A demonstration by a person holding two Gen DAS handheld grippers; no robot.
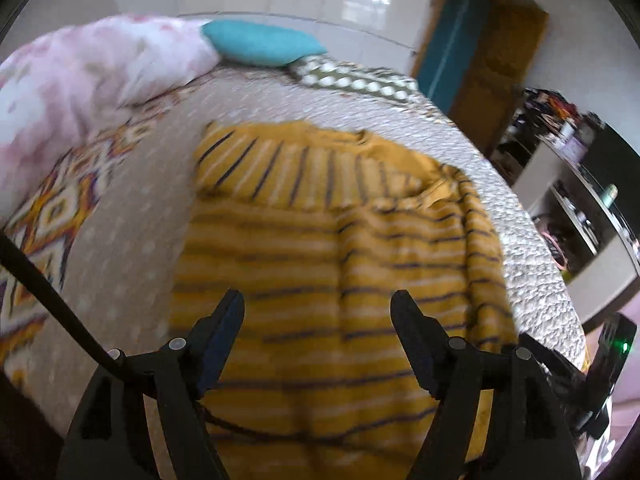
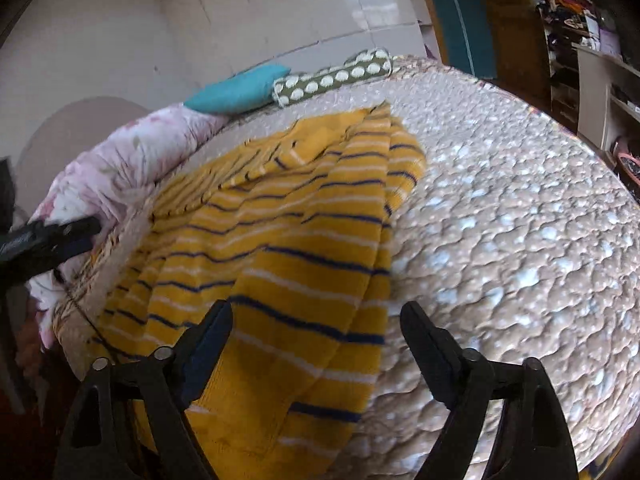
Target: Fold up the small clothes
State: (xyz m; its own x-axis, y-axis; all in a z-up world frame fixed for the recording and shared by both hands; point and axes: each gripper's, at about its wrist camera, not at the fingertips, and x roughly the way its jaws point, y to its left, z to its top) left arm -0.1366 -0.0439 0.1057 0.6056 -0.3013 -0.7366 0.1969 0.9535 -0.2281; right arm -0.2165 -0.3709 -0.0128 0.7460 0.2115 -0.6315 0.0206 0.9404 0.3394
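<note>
A small yellow sweater (image 1: 320, 248) with navy and white stripes lies spread on the bed, its left sleeve folded across the top. My left gripper (image 1: 318, 304) is open and empty, hovering over the sweater's lower body. In the right wrist view the same sweater (image 2: 280, 248) lies to the left of centre. My right gripper (image 2: 316, 314) is open and empty above the sweater's right lower edge. The left gripper's fingers (image 2: 76, 228) show at the left edge of the right wrist view.
The bed has a bumpy beige quilt (image 2: 500, 240). A pink floral duvet (image 1: 80, 80), a teal pillow (image 1: 260, 42) and a green dotted bolster (image 2: 336, 74) lie at the head. Shelves with clutter (image 1: 568, 168) stand right of the bed.
</note>
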